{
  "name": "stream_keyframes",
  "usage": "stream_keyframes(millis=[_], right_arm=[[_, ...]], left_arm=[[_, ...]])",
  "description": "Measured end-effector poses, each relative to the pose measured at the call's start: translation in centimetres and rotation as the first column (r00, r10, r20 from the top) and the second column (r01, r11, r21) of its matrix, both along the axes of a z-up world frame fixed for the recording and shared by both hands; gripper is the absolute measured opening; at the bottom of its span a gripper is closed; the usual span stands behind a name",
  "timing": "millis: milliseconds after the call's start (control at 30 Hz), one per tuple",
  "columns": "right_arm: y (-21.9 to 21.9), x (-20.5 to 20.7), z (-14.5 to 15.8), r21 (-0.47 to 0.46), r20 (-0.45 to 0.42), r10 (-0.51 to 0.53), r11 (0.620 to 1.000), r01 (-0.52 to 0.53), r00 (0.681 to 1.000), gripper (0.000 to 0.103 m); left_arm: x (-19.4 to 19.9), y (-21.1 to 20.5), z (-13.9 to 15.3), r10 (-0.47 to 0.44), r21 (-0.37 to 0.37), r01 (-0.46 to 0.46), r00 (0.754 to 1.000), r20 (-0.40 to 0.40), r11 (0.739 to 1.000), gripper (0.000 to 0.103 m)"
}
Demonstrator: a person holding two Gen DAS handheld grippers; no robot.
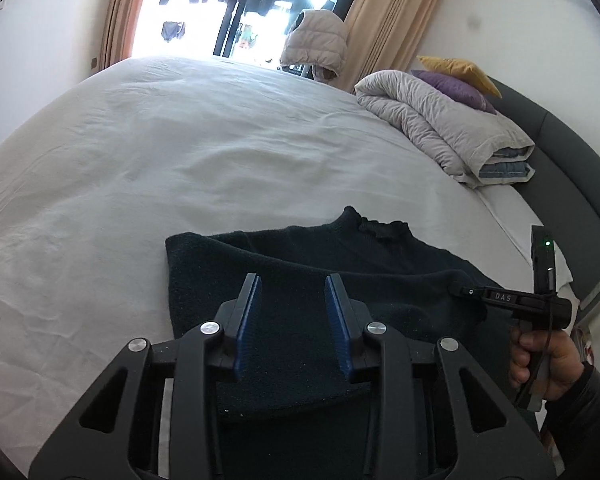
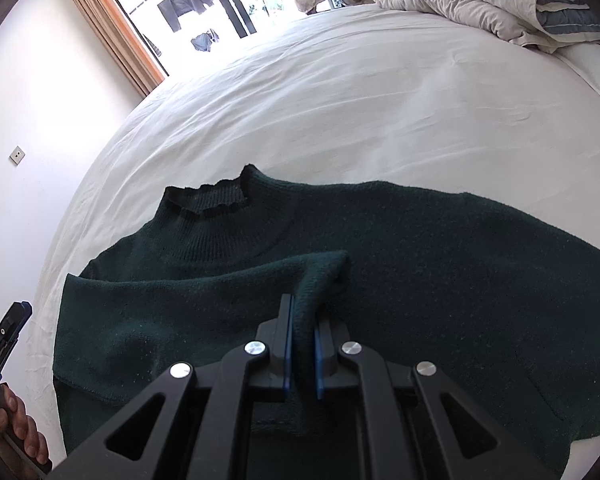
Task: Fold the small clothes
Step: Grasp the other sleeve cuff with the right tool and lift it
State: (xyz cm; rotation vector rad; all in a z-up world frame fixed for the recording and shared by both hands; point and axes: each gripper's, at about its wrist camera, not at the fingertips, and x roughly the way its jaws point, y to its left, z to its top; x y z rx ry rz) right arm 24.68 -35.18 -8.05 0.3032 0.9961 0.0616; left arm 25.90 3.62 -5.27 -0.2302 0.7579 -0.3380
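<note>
A dark green knit sweater (image 2: 420, 260) lies on the white bed, collar (image 2: 208, 200) away from me; it also shows in the left wrist view (image 1: 340, 264). My right gripper (image 2: 302, 316) is shut on the cuff of a sleeve (image 2: 324, 276) folded across the sweater's body. My left gripper (image 1: 293, 284) is open and empty, hovering over the sweater's left part. The right gripper also shows in the left wrist view (image 1: 460, 290), and the left one at the edge of the right wrist view (image 2: 20, 310).
The white bed sheet (image 1: 180, 152) stretches far and left. A rolled grey duvet (image 1: 440, 120) with purple and yellow pillows (image 1: 456, 80) lies at the far right by the dark headboard (image 1: 580, 168). A bright window with curtains is beyond.
</note>
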Motion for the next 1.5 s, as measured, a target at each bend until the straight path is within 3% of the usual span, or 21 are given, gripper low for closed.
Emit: stream_keyframes(millis=[267,367,500,900,1033,1100,1167,1300,1367,1433,1500], right_arm=[[-0.5,-0.1,-0.7,0.015,-0.003,-0.013,1.000,0.013,1.000,0.009],[-0.7,0.2,-0.9,0.016,-0.009,-0.013,1.000,0.013,1.000,0.009],[-1.0,0.6,-1.4,0.029,-0.027,-0.015,0.999,0.016,1.000,0.009],[-2.7,0.0,-2.1,0.124,-0.029,-0.062,0.990,0.065,0.998,0.011],[-3.1,-2.0,0.8,0.017,0.033,-0.202,0.979,0.201,0.979,0.035],[-1.6,-2.7,2.5,0.054,0.105,-0.140,0.989,0.135,0.985,0.035],[1.1,-2.5,3.7,0.112,0.153,-0.024,0.994,0.006,0.988,0.035],[7.4,-0.3,2.3,0.270,0.124,0.189,0.938,-0.216,0.974,0.035],[9.2,0.7,0.1,0.308,0.082,0.222,0.921,-0.236,0.972,0.035],[8.9,1.3,-2.5,0.327,0.011,0.187,0.928,-0.180,0.982,0.035],[6.8,0.9,-3.9,0.401,0.026,0.132,0.907,-0.132,0.991,0.018]], left_arm=[[2.8,-1.0,-4.7,0.022,0.092,-0.008,0.988,-0.153,0.996,0.030],[2.6,-0.5,-5.3,0.035,0.084,-0.022,0.988,-0.150,0.996,0.030],[2.8,-1.2,-6.0,0.035,0.152,-0.013,0.989,-0.142,0.988,0.030],[2.2,-1.3,-6.6,0.033,0.160,-0.014,0.993,-0.114,0.987,0.030],[2.2,-1.0,-6.8,0.034,0.131,-0.020,0.993,-0.109,0.991,0.030],[2.1,-1.1,-6.8,0.036,0.133,-0.022,0.994,-0.105,0.991,0.030],[2.1,-1.2,-6.8,0.038,0.135,-0.024,0.994,-0.101,0.991,0.030],[2.2,-1.0,-7.0,0.036,0.122,-0.024,0.995,-0.097,0.992,0.030],[2.3,-0.8,-7.2,0.032,0.102,-0.022,0.995,-0.097,0.995,0.030],[2.4,-0.5,-7.3,0.029,0.083,-0.021,0.994,-0.101,0.996,0.030],[2.4,-0.2,-7.4,0.027,0.067,-0.020,0.995,-0.101,0.998,0.030]])
